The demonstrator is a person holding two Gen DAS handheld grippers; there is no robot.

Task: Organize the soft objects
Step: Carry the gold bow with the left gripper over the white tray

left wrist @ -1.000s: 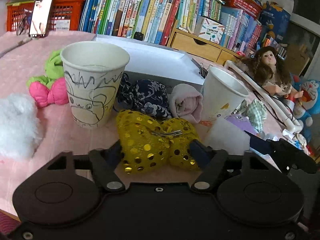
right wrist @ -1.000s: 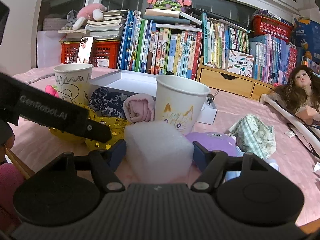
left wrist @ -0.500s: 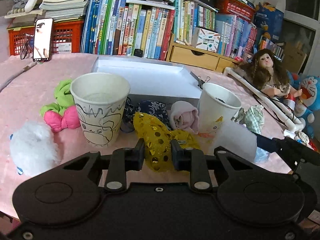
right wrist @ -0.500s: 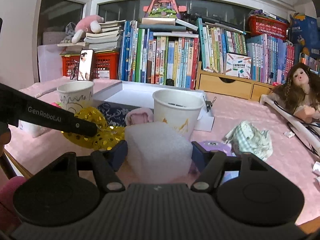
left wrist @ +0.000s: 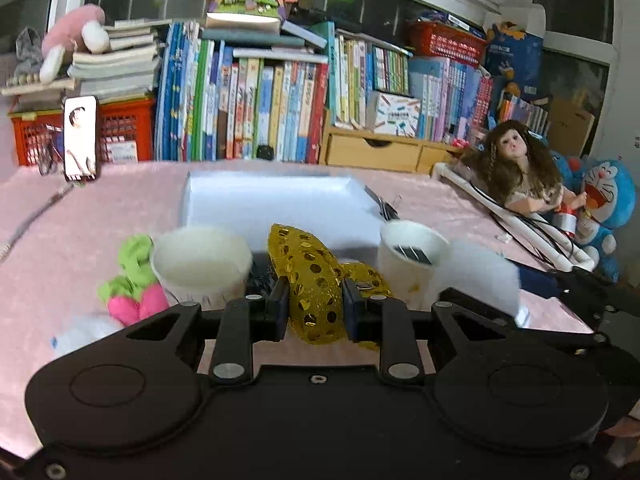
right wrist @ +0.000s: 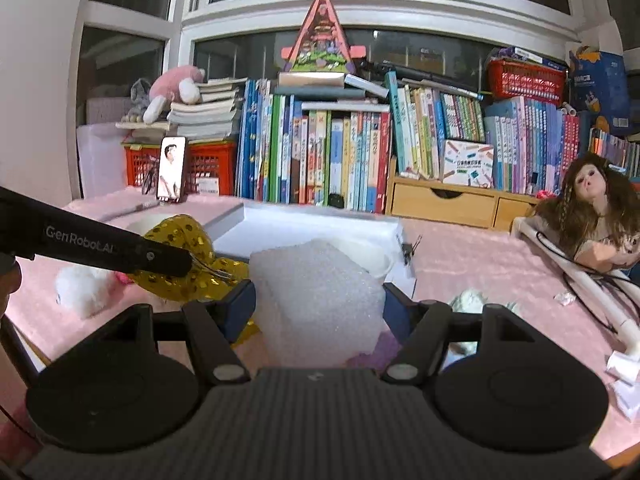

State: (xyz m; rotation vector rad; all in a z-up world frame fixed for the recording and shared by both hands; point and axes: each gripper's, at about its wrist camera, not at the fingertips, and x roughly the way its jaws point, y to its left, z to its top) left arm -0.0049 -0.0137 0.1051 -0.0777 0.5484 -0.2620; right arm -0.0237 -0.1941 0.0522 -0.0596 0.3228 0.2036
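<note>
Bow (left wrist: pixel 316 284), gold and sequinned, sits pinched at its middle between the pads of the left gripper (left wrist: pixel 314 308), long axis running up and away from the jaws toward the white box (left wrist: pixel 276 204). One lobe stands above the fingers; the other droops to the right behind the clip. Seen from the right wrist view, the bow (right wrist: pixel 180 256) hangs clear of the pink cloth (right wrist: pixel 460 256), so both loads look lifted.

Foam block (right wrist: pixel 320 300) is squeezed between the right gripper's pads, its jaws set wide around it, right gripper (right wrist: pixel 318 304) aimed at the same box (right wrist: pixel 312 224). The box lies straight ahead of both grippers and slightly lower, its open top facing up and seemingly empty. The left gripper looks nearer the box's left half, the right gripper its right corner.

Two paper cups stand between the grippers and the box: left cup (left wrist: pixel 202 264) just left of the bow, right cup (left wrist: pixel 412 256) just right of it, with something dark inside. Either load has to pass over those rims, and the drooping lobe could brush the right cup. Green and pink toy (left wrist: pixel 134 284) and a white fluffy thing (right wrist: pixel 82 284) lie off to the left, out of the path. A doll (left wrist: pixel 520 176) lies well to the right.
</note>
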